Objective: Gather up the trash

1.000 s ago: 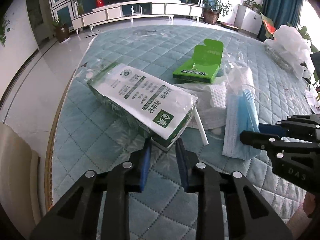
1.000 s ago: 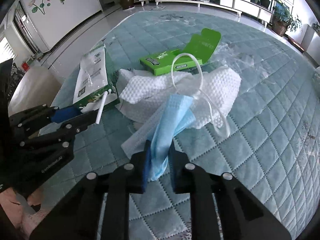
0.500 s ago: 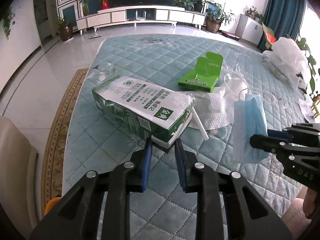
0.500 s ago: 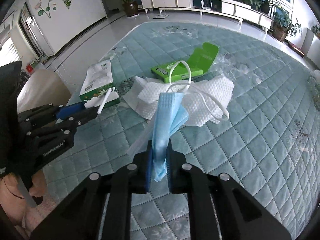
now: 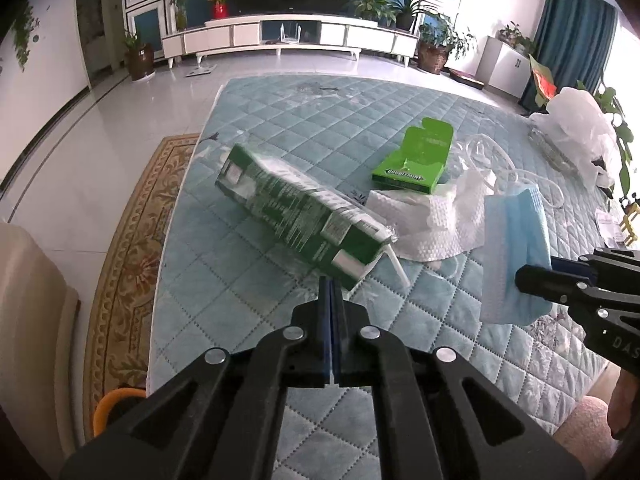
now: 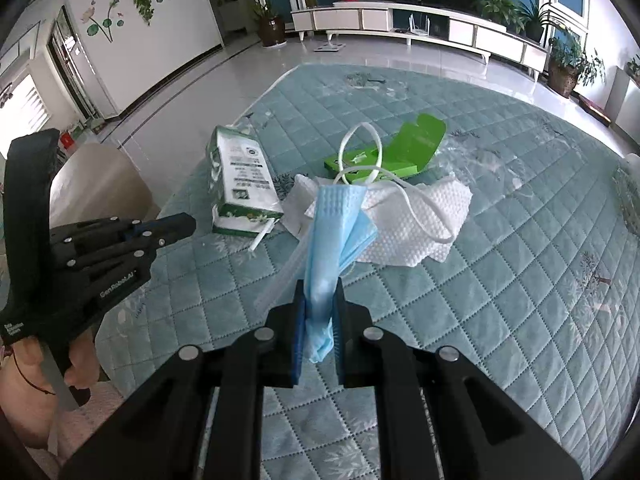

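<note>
Face mask (image 6: 336,236) pinched in right fingers (image 6: 298,332), angled down

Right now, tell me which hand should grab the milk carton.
Left. The left tool has just been closing with nothing between the jaws, and the milk carton lies just ahead of it. The right tool is clamped on the blue mask.

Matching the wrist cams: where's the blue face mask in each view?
Left wrist: blue face mask at right, hanging from the right gripper.
Right wrist: centre, rising out of that gripper's jaws.
Shared landmark: open green Doublemint box, on the quilted mat beyond the mask in both.
</note>
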A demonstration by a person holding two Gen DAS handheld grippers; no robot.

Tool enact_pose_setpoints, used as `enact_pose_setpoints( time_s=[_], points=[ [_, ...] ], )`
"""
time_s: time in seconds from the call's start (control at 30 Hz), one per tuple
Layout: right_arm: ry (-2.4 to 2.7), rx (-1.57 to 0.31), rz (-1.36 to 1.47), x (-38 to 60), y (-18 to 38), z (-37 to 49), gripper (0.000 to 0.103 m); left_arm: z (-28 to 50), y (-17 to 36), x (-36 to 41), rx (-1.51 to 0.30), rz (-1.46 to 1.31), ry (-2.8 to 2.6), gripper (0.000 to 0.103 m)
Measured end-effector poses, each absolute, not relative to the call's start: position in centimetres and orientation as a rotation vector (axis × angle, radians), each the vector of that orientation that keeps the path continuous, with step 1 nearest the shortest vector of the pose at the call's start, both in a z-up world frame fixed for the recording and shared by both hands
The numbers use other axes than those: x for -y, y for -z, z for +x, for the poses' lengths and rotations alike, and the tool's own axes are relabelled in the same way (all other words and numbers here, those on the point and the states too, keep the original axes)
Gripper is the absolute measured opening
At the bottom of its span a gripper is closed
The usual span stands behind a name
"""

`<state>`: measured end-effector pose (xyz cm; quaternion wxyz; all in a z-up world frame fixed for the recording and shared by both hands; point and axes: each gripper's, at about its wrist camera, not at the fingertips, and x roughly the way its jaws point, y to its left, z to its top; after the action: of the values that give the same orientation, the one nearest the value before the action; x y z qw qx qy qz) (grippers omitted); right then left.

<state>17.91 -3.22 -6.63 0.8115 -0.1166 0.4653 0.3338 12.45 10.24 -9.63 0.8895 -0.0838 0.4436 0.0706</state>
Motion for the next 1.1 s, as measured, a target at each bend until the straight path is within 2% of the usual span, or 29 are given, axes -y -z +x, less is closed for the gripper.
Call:
enact_pose_setpoints(
  time_s=[0.57,1.1],
  points=[
    [-0.875,-0.947,-0.317,-1.2,4.1,12.8,0.012,7.2,9.0,-12.0,-0.951,-0.156,-0.162,0.006],
    [-1.134,-0.955,-0.431,-12.4,5.0,2.2,0.012,-5.0,8.7,-20.8,-0.968,-0.238,-0.307,0.006]
  ],
)
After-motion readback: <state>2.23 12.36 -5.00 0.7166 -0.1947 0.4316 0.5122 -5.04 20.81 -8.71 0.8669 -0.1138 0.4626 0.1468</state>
